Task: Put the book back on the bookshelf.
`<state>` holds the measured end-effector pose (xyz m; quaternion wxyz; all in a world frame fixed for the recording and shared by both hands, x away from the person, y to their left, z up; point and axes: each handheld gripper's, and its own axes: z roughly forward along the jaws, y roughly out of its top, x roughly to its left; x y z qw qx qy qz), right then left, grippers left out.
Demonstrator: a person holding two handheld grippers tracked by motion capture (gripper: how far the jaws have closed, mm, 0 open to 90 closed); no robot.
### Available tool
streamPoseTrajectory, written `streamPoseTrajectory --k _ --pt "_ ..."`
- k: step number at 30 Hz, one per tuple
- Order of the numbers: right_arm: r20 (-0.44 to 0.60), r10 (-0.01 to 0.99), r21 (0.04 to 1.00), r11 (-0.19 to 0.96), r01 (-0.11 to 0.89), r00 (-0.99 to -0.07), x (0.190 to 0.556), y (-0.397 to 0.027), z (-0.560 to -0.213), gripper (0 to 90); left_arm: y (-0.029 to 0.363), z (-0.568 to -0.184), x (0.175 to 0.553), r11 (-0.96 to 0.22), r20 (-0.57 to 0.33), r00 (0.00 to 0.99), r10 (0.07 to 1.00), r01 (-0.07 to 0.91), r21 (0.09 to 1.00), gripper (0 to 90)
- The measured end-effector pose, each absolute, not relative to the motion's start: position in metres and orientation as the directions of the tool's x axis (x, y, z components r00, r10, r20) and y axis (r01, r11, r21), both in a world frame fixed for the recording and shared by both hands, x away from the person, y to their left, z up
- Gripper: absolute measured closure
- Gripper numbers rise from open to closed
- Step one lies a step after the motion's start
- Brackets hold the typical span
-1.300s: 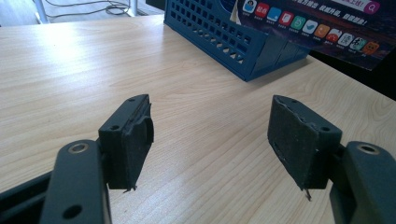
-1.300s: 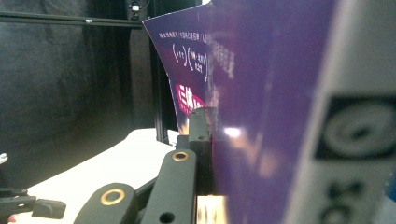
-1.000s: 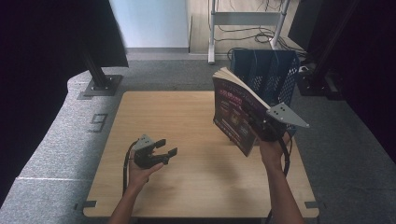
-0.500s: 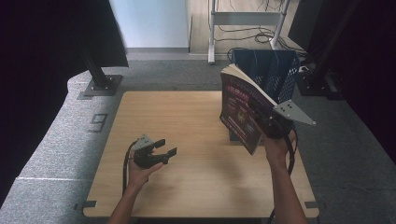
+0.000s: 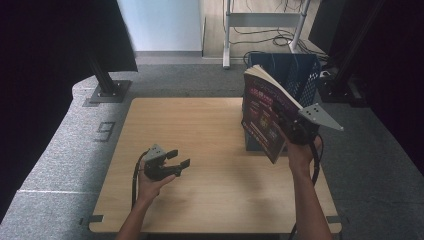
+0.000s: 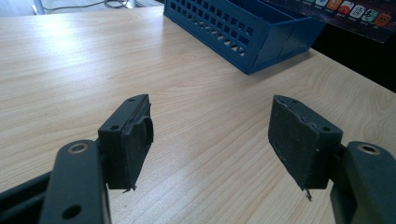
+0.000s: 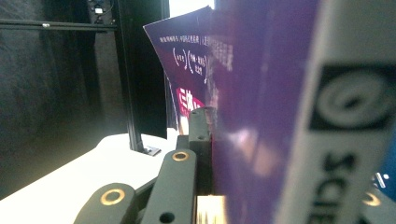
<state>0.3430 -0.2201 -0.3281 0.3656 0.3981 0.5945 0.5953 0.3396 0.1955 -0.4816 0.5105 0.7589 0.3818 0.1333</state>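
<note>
1. My right gripper (image 5: 287, 131) is clamped on the thick purple softcover book with glossy cover and cream page edges (image 5: 262, 117). I hold it raised off the table, upright with a slight tilt, above the table's right side.
2. In the right gripper view the black jaw lies flat against the shiny purple cover (image 7: 252, 116); a pale spine with dark lettering runs down the right of that view.
3. The book sits directly in front of the dark blue perforated plastic file rack (image 5: 295, 75) at the table's far right edge. I cannot tell whether they touch.
4. My left gripper (image 5: 175, 161) rests low over the pale wood-grain tabletop (image 5: 200, 135), near the left front, well apart from the book.
5. Its jaws stand wide apart with nothing between them; the left gripper view shows flat, matte black pads (image 6: 299, 140) with frayed edges.
6. The rack's slotted blue wall (image 6: 233, 28) lies beyond those jaws.
7. Grey speckled carpet (image 5: 60, 160) surrounds the table.
</note>
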Motion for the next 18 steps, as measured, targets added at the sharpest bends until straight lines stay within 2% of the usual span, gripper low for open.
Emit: streamPoseTrajectory --k 18 --pt "0.038 0.936 0.998 -0.021 0.052 -0.350 0.3535 -0.2292 -0.3304 81.5 0.1947 -0.4823 0.3398 -0.191 -0.183 0.671 0.719 0.444 0.875 29.8"
